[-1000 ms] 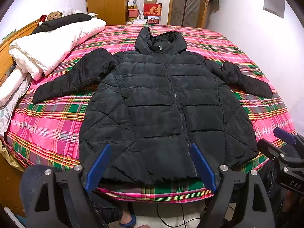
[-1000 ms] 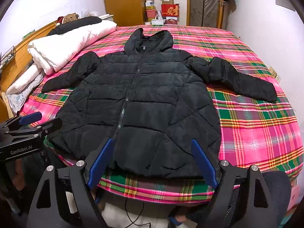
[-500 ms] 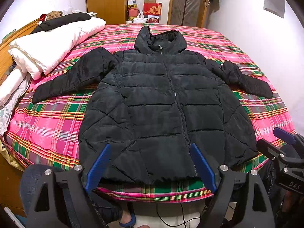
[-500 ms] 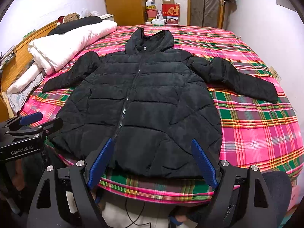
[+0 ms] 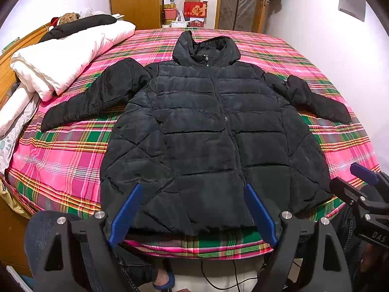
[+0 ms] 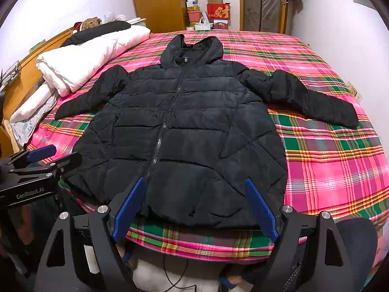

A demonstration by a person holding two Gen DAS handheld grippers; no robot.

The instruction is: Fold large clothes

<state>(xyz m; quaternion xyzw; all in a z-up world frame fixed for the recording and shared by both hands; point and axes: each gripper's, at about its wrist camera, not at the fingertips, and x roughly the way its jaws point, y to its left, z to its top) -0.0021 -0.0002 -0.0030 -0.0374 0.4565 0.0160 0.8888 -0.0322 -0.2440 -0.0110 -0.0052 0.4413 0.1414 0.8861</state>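
A black hooded puffer jacket point(image 5: 206, 131) point(image 6: 184, 131) lies flat and zipped on the plaid bed, hood at the far end, both sleeves spread outward. Its hem runs along the bed's near edge. My left gripper point(image 5: 192, 211) hovers open just short of the hem, left of the zipper, holding nothing. My right gripper point(image 6: 193, 206) is open too, above the hem's right half and empty. Each gripper shows at the side of the other's view: the right gripper point(image 5: 364, 189), the left gripper point(image 6: 41, 163).
The bed point(image 5: 60, 160) wears a pink and green plaid sheet. Folded white duvets point(image 5: 68, 53) and a black pillow lie along its left side by a wooden headboard. Wardrobe, boxes and a door stand at the far wall. A white wall borders the right. A person's feet and a cable are below.
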